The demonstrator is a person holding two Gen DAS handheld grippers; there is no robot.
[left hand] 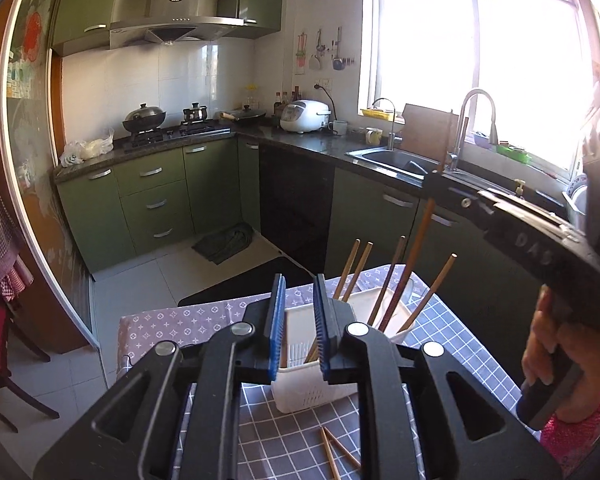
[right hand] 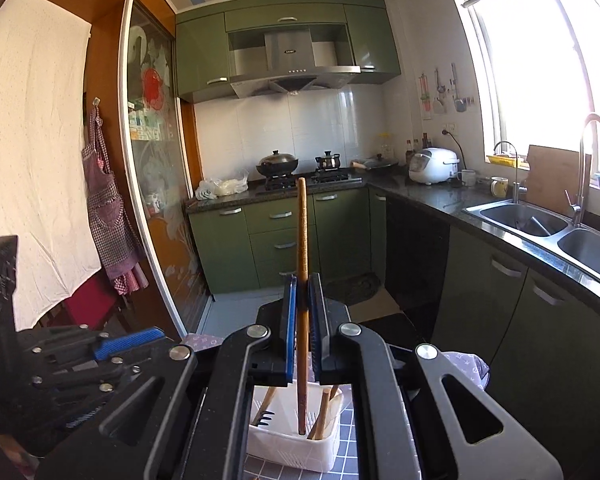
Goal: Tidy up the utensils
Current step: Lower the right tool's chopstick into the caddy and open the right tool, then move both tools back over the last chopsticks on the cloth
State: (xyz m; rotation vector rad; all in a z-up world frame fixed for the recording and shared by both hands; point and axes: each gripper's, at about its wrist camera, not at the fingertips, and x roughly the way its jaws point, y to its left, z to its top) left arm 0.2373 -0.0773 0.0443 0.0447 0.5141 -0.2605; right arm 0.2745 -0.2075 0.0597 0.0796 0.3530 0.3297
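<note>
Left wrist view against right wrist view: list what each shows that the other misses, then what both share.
Only the left wrist view: two loose chopsticks on the checked cloth, and the hand carrying the right gripper.
Only the right wrist view: that gripper's pads clamped on a long wooden utensil.
Both: the white basket holding upright utensils.

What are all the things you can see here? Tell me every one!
utensil holder: one, white, on the table.
table cloth: one, grey checked.
chopsticks in holder: about five, brown, leaning.
loose chopsticks: two, brown, lying on the cloth.
long wooden stick: one, brown, upright over the holder.
wok: one, black, on the stove.
rice cooker: one, white, on the counter.
sink: steel, under the window.
left tongs: black and blue, nothing between them.
right tongs: black and blue, shut on the stick.
hand: holds the right tongs.
</note>
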